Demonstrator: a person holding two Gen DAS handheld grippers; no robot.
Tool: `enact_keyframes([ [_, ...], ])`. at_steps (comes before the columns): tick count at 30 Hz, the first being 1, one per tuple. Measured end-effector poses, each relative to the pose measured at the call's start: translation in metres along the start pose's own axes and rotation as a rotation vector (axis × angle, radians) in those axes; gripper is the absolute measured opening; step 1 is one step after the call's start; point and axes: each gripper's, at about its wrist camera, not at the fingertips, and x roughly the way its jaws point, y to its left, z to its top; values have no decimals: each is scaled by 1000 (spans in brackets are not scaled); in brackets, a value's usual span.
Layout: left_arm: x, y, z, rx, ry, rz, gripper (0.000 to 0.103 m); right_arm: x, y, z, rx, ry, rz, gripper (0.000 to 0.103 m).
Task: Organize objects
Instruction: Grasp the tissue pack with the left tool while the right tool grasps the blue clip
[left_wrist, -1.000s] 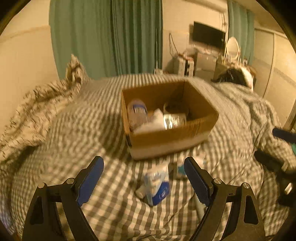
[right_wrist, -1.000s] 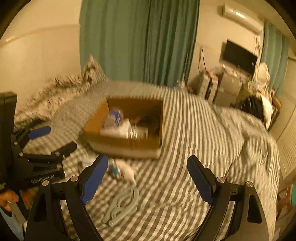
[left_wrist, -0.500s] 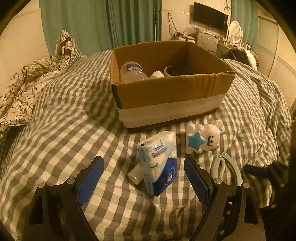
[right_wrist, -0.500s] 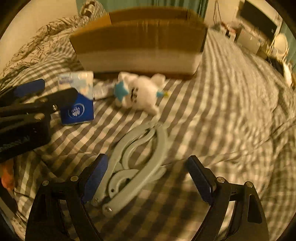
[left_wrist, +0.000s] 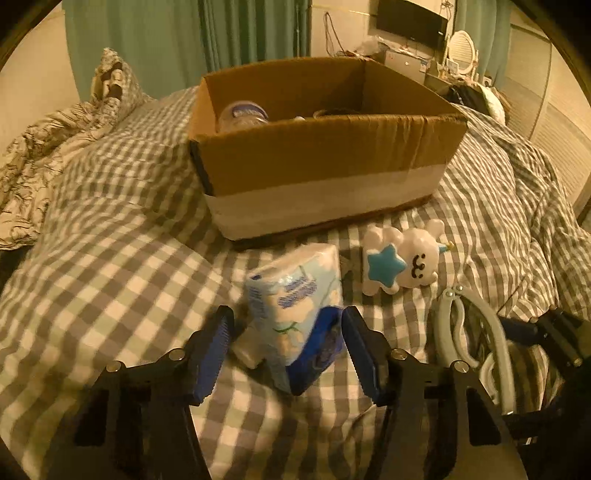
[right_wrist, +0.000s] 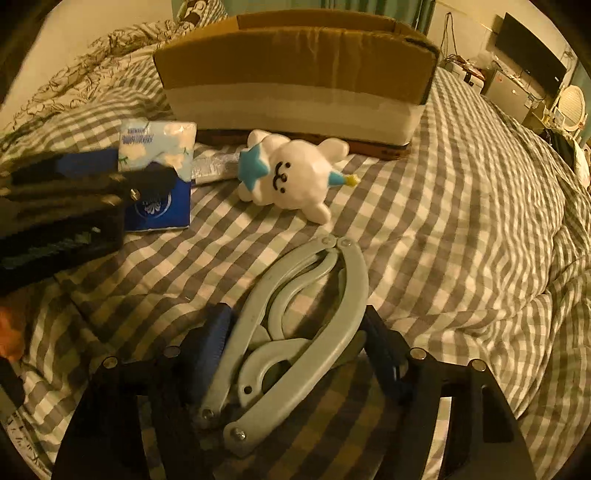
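Two grippers work low over the bed (left_wrist: 110, 236). Left gripper (left_wrist: 286, 347) straddles the tissue pack (left_wrist: 295, 299), its blue pads close on either side; whether they are pressing it I cannot tell. Right gripper (right_wrist: 295, 332) flanks the folded grey hanger (right_wrist: 295, 325), its left pad right beside the hanger's arm, though contact is unclear. Just beyond lies the white plush toy (right_wrist: 291, 173) with a blue star, and behind it stands the cardboard box (left_wrist: 325, 147), a bottle (left_wrist: 242, 116) inside.
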Motion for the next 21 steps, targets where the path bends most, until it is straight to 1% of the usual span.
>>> enact_keyframes([
  [2,5,-1,0,1,7,-6,62,-11,-5,-2,3,-23,-10,64],
  [3,7,-1,0,4,10,-6,54,-17,-9,-1,8,-36,-14,58],
  [4,8,-3,0,9,15,-17,47,-22,-12,1,9,-50,-27,33],
  [5,8,-3,-1,13,15,-29,44,-26,-13,2,16,-59,-10,23],
  [7,6,-7,-2,29,10,-42,37,-28,-22,8,32,-51,10,23],
  [10,0,-11,-3,44,0,-55,28,-33,-22,4,21,-62,15,22],
  [11,-2,-12,-3,44,-1,-61,22,-35,-19,7,20,-68,23,21],
  [15,-20,-20,1,65,-28,-60,21,-52,-17,14,21,-114,56,16],
  [19,-44,-25,10,57,-47,-91,21,-74,-16,20,21,-167,63,14],
  [21,-55,-26,15,61,-60,-81,21,-85,-18,22,28,-186,77,13],
])
